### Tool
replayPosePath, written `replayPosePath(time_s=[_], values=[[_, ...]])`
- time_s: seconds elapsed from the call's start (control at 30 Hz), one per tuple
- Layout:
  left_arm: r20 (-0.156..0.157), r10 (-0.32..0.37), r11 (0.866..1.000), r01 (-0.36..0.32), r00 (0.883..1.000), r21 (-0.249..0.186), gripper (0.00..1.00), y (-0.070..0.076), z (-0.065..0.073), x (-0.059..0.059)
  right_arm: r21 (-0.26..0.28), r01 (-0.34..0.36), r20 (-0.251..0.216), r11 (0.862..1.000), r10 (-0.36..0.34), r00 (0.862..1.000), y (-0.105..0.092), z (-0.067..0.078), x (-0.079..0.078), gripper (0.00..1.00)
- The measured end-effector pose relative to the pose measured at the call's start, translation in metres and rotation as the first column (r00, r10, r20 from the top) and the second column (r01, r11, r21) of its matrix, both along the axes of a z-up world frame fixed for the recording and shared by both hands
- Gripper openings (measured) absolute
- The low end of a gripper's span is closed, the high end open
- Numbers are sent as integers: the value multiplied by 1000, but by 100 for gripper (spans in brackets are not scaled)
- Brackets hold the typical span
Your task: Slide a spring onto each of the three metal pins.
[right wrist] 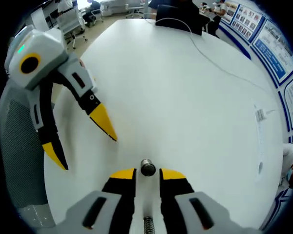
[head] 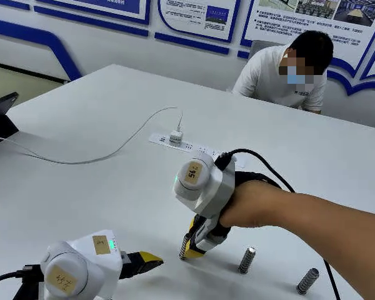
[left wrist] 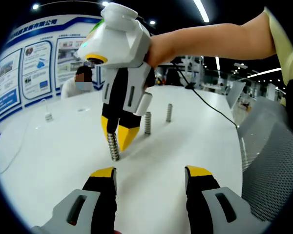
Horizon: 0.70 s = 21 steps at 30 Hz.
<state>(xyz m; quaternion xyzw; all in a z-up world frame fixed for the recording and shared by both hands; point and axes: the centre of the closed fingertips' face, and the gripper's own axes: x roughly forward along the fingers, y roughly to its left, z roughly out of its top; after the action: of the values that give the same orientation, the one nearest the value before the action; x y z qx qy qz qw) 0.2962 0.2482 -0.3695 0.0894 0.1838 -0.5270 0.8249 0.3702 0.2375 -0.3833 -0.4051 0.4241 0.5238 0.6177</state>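
While the white table (head: 112, 125) leaves plenty of room, the risk lies in one small spot near its front edge. The right gripper (right wrist: 147, 174) points down at the tabletop, jaws clamped on a spring (left wrist: 113, 145) that stands under it. The round metal end (right wrist: 147, 167) between its yellow tips may be the pin or the coil's top; which one cannot be told. The left gripper (left wrist: 151, 171) hangs low beside it, jaws spread and empty, tips aimed at the work. A second spring (head: 247, 259) and a third spring (head: 307, 281) stand close by on the right.

Sideways pressure from the right gripper could make the coil bind or buckle. Letting go while it is squeezed could make it jump off. A careless swing on the way out could topple the neighbouring springs.
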Motion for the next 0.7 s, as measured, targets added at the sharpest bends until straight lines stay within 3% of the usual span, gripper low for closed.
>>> replayPosePath(time_s=[0.7], values=[[17,-1,1000,0,1000,17,60,-1,8,6,103,112,14,988,-114,993,-36,21,-4,30]])
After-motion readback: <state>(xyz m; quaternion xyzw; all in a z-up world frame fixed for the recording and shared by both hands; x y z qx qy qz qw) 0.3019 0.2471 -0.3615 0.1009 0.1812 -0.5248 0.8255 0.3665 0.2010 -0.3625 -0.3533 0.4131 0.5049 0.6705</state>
